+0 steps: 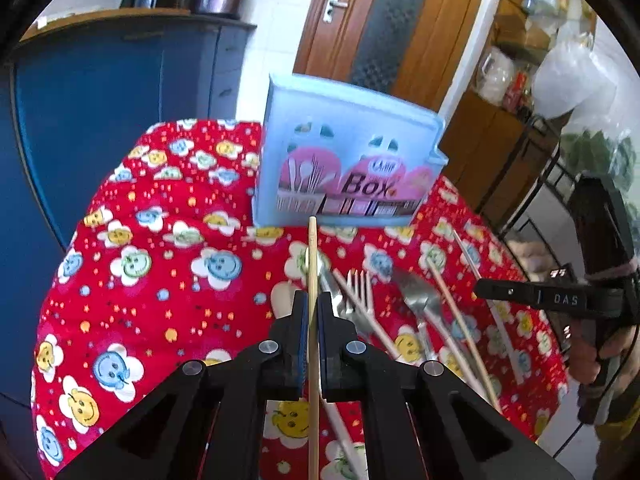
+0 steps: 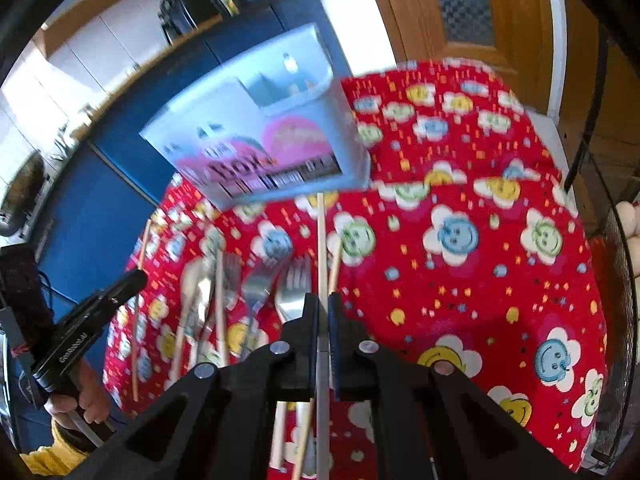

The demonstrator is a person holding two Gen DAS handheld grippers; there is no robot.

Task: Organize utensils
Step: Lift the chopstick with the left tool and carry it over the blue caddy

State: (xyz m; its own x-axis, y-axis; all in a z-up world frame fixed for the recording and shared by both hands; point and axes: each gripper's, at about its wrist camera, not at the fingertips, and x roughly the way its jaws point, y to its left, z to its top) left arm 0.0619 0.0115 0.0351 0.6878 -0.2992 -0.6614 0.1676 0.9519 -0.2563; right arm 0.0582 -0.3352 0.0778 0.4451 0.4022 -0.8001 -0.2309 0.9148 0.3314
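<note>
My left gripper (image 1: pixel 313 300) is shut on a wooden chopstick (image 1: pixel 312 256) that points at the blue utensil box (image 1: pixel 348 160) standing at the table's far side. My right gripper (image 2: pixel 323 300) is shut on a pale chopstick (image 2: pixel 320 236), and the box (image 2: pixel 260 140) is blurred ahead of it. Between the two grippers, forks (image 1: pixel 360 286) (image 2: pixel 294 284), a spoon (image 2: pixel 196 280) and more chopsticks (image 1: pixel 460 320) lie on the red flower-print tablecloth (image 1: pixel 160 248). Each gripper shows in the other's view, at the side: the right gripper (image 1: pixel 480 290) and the left gripper (image 2: pixel 136 276).
A blue cabinet (image 1: pixel 100 100) stands behind the table on the left, with dark pots on top. A wooden door (image 1: pixel 380 20) and a cluttered shelf (image 1: pixel 520 80) are behind the box. A black wire rack (image 2: pixel 624 280) borders the table's right edge.
</note>
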